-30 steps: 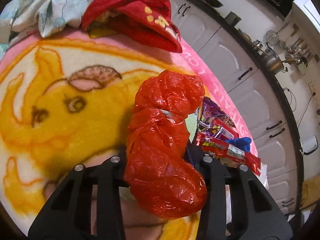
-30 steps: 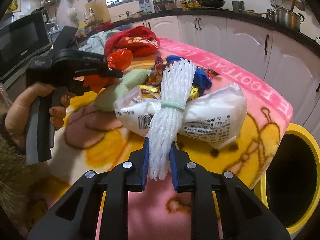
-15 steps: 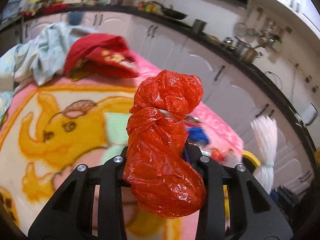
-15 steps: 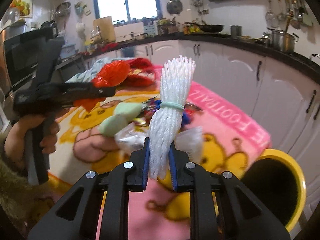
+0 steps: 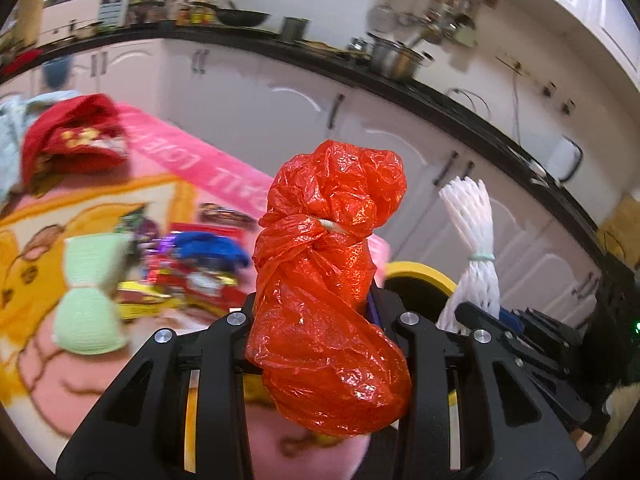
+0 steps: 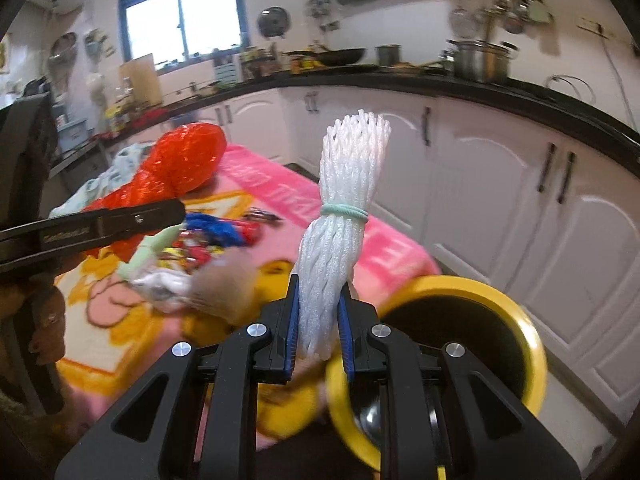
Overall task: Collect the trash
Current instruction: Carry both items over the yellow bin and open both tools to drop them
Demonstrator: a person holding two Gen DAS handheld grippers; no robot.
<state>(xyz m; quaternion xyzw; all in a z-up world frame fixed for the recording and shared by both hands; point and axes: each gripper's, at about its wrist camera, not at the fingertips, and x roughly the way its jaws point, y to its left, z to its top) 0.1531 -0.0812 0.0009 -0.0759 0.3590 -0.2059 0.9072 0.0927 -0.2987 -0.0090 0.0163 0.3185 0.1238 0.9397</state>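
Note:
A knotted red plastic bag (image 5: pixel 328 272) stands up between the fingers of my left gripper (image 5: pixel 314 312), which is shut on its lower half and held above the table's edge. My right gripper (image 6: pixel 318 320) is shut on a white foam net bundle (image 6: pixel 340 216) tied with a green band. A yellow-rimmed bin (image 6: pixel 460 282) with a dark inside stands just below and to the right of the right gripper. In the left wrist view the foam net (image 5: pixel 472 232) shows at the right and the bin's rim (image 5: pixel 420 270) behind the bag. The right wrist view shows the red bag (image 6: pixel 176 168) at the left.
A pink and yellow blanket (image 5: pixel 48 380) covers the table. On it lie a pile of wrappers (image 5: pixel 192 272), a green foam piece (image 5: pixel 88 300) and a red cloth (image 5: pixel 72 140). White cabinets (image 6: pixel 520 208) run behind the bin. A hand (image 6: pixel 44 320) holds the left gripper.
Both grippers rose off the blanket and swung right toward the yellow bin, each still holding its piece. The wrapper pile fell behind to the left.

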